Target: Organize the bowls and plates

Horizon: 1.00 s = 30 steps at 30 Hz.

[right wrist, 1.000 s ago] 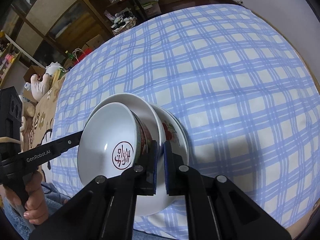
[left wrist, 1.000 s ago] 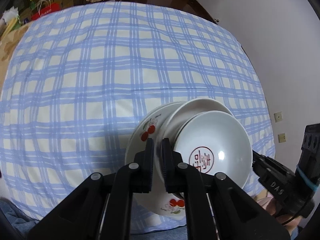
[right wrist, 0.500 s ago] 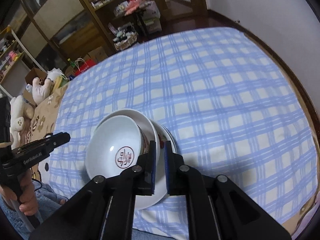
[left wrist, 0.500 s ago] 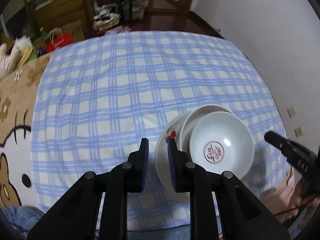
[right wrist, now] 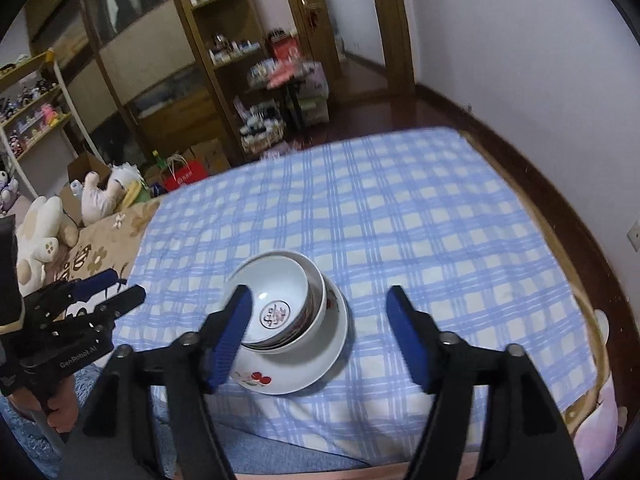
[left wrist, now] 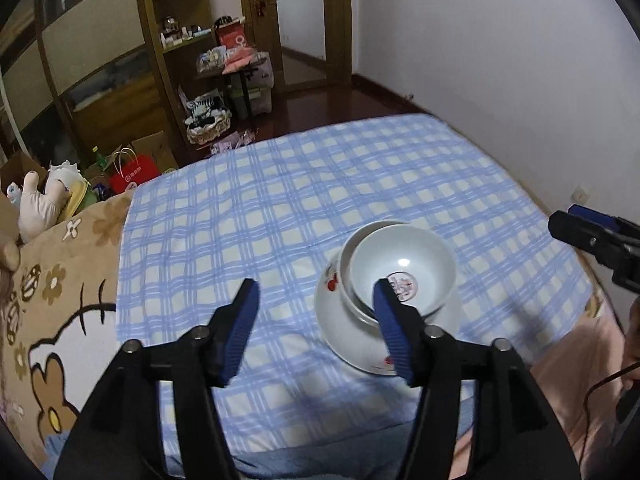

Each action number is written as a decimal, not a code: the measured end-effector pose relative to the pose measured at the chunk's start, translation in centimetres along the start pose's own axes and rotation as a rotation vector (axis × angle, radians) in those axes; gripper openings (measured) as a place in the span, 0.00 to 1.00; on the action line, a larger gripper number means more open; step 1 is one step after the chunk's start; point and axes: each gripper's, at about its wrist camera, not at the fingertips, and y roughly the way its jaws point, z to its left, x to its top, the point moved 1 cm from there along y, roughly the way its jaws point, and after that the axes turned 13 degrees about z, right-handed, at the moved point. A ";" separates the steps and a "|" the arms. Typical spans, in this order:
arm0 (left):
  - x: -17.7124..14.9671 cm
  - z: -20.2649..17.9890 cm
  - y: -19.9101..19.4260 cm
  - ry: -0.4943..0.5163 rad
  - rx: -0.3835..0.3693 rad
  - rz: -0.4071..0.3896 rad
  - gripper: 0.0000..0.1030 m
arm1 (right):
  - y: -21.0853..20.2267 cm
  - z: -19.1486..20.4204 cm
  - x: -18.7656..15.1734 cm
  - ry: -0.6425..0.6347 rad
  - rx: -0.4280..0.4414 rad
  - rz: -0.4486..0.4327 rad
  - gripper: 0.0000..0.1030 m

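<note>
Stacking is looking finished — two white ceramic bowls (right wrist: 280, 308) are being carried by the cherry-printed white plate (right wrist: 304, 372) on the checked bed, both claws (left wrist: 316, 328) (right wrist: 320, 332) being held wide — empty.

I see a blue-and-white checked cloth (left wrist: 320, 200) spread ahead. At ten o'clock, plush toys (right wrist: 44, 232) lie beside a red paper bag (left wrist: 134, 172); a wooden cabinet (right wrist: 192, 72) stands at eleven.
</note>
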 end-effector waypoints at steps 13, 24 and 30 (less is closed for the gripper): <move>-5.4 1.8 -5.9 -0.125 0.061 -0.291 0.93 | -3.1 0.6 -4.3 -0.057 -0.044 -0.169 1.00; -7.6 1.5 -4.3 -0.125 0.092 -0.306 0.93 | -1.9 0.3 -6.7 -0.059 -0.042 -0.241 1.00; -8.0 0.9 -3.4 -0.113 0.105 -0.301 0.93 | -0.9 0.1 -7.2 -0.076 -0.048 -0.261 1.00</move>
